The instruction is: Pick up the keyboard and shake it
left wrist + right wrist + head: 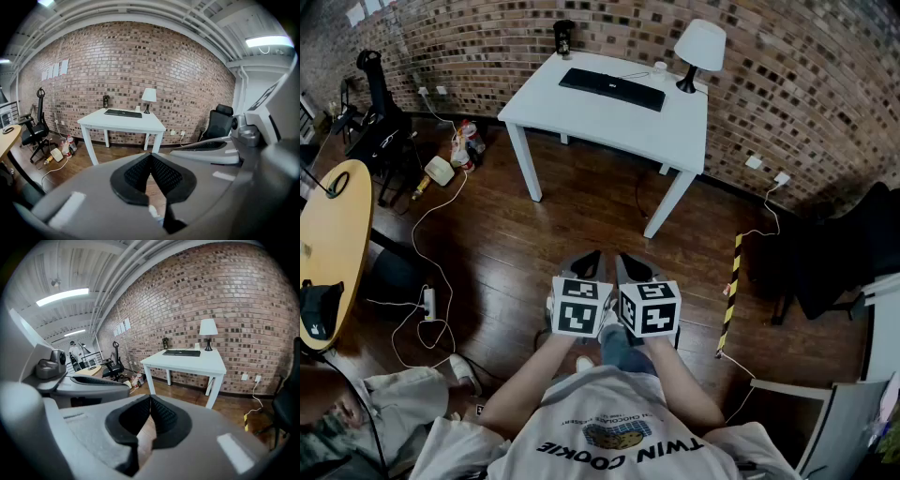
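Note:
A black keyboard (612,88) lies flat on a white table (675,136) against the brick wall, far ahead of me. It also shows small and distant in the left gripper view as the keyboard (123,113) and in the right gripper view as the keyboard (181,352). My left gripper (588,262) and right gripper (627,264) are held side by side close to my body, over the wooden floor. Both are shut with nothing between their jaws. The left gripper (151,156) and the right gripper (150,398) point toward the table.
A white lamp (697,52), a dark cup (563,37) and a small white object (660,67) share the table. A round yellow table (333,244) and a black office chair (375,117) stand left. White cables (427,272) trail across the floor. A black chair (853,253) stands right.

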